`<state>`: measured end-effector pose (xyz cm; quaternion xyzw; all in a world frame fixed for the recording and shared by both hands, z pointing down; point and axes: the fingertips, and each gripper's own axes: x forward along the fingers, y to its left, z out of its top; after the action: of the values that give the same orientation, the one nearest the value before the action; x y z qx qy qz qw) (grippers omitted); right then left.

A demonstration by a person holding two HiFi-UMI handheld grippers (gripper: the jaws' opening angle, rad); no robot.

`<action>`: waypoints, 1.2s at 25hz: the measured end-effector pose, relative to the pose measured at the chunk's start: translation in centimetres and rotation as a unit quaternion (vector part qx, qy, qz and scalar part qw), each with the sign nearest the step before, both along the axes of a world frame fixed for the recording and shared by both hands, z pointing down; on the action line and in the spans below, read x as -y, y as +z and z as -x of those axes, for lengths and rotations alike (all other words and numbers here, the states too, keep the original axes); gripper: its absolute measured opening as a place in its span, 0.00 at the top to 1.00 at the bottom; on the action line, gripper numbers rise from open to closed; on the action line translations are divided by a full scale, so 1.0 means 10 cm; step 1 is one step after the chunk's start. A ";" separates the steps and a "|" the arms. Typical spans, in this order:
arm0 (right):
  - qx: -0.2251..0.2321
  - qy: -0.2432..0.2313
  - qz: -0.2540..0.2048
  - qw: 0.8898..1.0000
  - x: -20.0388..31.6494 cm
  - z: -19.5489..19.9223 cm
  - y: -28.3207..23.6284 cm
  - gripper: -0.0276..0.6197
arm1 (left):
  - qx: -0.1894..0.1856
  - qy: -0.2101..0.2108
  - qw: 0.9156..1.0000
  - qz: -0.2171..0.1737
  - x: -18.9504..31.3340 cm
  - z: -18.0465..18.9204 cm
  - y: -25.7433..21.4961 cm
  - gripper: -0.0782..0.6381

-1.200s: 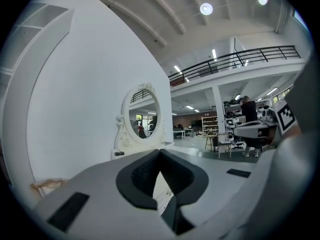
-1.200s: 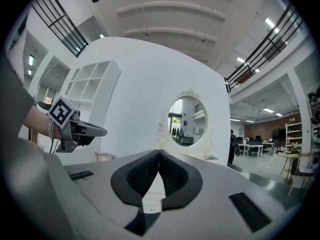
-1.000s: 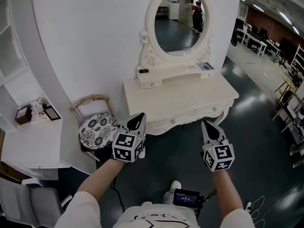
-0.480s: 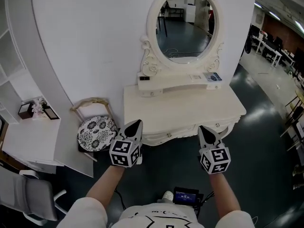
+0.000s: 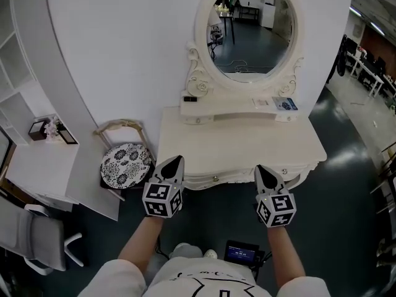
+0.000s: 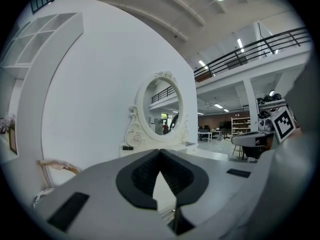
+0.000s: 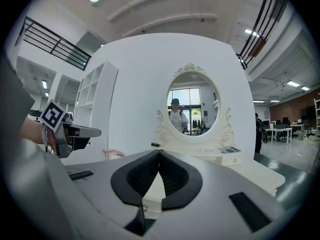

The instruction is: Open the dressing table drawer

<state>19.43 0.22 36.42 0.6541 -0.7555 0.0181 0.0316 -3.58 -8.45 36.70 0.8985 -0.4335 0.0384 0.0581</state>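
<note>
No lettering anywhere is clear enough to read.

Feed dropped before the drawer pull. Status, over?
Left gripper and right gripper shut, empty, near dressing table front. Drawer closed, knob ungripped. Stool off left, nothing between.

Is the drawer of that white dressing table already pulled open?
No, the drawer front lies flush under the front edge of the dressing table, with no gap showing in the head view.

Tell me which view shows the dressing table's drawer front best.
Head view: the whole drawer front shows from above, with both knobs. Each gripper view gives only a sliver of it, with one knob, through the gap under its shut jaws.
</note>
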 end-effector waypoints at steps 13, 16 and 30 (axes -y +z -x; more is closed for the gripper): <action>0.030 -0.004 0.018 0.999 0.45 -0.38 0.27 0.93 | 0.033 -0.025 0.999 -0.004 0.48 -0.46 0.15 0.87; 0.037 -0.010 0.026 0.999 0.63 -0.44 0.33 0.93 | 0.029 -0.041 0.999 0.006 0.66 -0.53 0.24 0.87; 0.034 -0.020 0.063 0.997 1.74 -0.76 0.53 0.93 | 0.039 -0.038 0.997 0.054 1.70 -0.81 0.64 0.82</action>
<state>27.01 -17.14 41.77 0.6345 -0.7665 0.0873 0.0480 4.54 -25.47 43.12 0.8746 -0.4667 0.0945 0.0914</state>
